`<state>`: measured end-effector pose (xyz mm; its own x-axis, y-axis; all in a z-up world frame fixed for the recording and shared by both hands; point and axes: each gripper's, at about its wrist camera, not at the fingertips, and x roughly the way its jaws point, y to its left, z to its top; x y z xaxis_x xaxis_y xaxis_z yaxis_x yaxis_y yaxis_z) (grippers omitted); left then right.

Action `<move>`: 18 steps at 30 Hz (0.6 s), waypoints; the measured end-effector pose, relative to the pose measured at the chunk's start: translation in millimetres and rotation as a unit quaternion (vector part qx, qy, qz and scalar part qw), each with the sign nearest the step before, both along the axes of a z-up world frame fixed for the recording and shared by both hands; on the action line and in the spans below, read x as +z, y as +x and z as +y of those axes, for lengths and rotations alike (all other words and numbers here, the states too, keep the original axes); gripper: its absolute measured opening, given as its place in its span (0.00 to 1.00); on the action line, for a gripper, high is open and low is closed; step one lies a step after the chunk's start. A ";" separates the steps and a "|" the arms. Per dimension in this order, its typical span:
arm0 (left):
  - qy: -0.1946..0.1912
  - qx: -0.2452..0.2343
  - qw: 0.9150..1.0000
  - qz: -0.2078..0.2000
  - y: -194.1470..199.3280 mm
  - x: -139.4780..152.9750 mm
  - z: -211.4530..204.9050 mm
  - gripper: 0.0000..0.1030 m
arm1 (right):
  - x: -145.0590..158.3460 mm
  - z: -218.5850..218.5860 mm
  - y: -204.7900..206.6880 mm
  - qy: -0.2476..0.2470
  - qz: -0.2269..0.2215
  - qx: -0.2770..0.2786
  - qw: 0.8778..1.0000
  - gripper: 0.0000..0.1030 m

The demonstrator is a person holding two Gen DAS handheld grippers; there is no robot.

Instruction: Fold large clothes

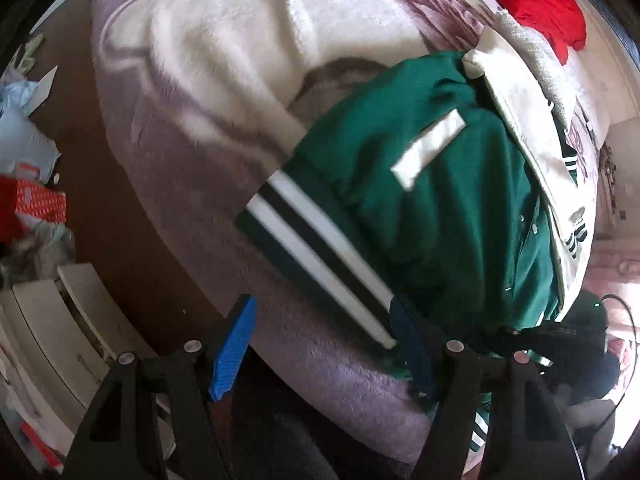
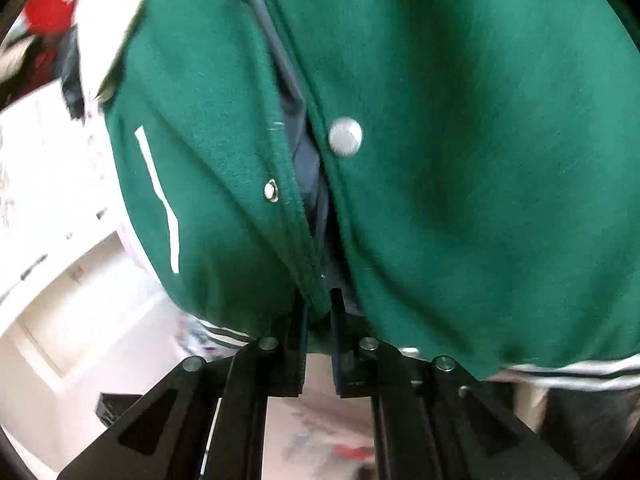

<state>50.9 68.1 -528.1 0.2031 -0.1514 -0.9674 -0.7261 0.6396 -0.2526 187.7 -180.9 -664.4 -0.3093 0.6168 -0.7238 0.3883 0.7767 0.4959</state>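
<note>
A green varsity jacket [image 1: 420, 200] with cream sleeves and a black-and-white striped hem [image 1: 320, 260] lies on the bed. My left gripper [image 1: 324, 344] hovers over the near end of that hem. It is open, its blue pads [image 1: 236, 344] are wide apart, and the hem's tip lies just inside the right finger without being pinched. In the right wrist view the jacket [image 2: 460, 160] fills the frame. My right gripper [image 2: 319, 316] is shut on its snap-button front edge, near a silver snap [image 2: 345, 136].
A fluffy white and mauve blanket [image 1: 192, 92] covers the bed. A red garment [image 1: 532, 4] lies at its far side. On the brown floor to the left stand white drawers [image 1: 48, 320] and a red box [image 1: 32, 208] among clutter. White furniture [image 2: 80, 300] shows below the jacket.
</note>
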 end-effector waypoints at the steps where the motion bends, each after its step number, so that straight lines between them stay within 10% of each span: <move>1: -0.004 0.007 1.000 -0.001 -1.5 -6.0 -4.1 0.65 | 1.4 -3.2 1.2 -0.005 -0.008 0.019 1.000 0.10; 8: -0.021 0.064 0.998 -0.018 -1.6 -18.8 -11.7 0.65 | -3.4 -0.9 24.9 -0.016 -0.003 0.063 0.998 0.37; 14: 0.093 -0.029 0.995 0.012 28.4 -2.7 -38.3 0.65 | 27.6 4.8 34.5 0.010 -0.080 0.063 0.995 0.59; 18: 0.107 -0.072 0.991 0.042 52.6 -35.6 -36.5 0.65 | -2.2 36.8 31.8 -0.023 -0.076 0.111 0.991 0.60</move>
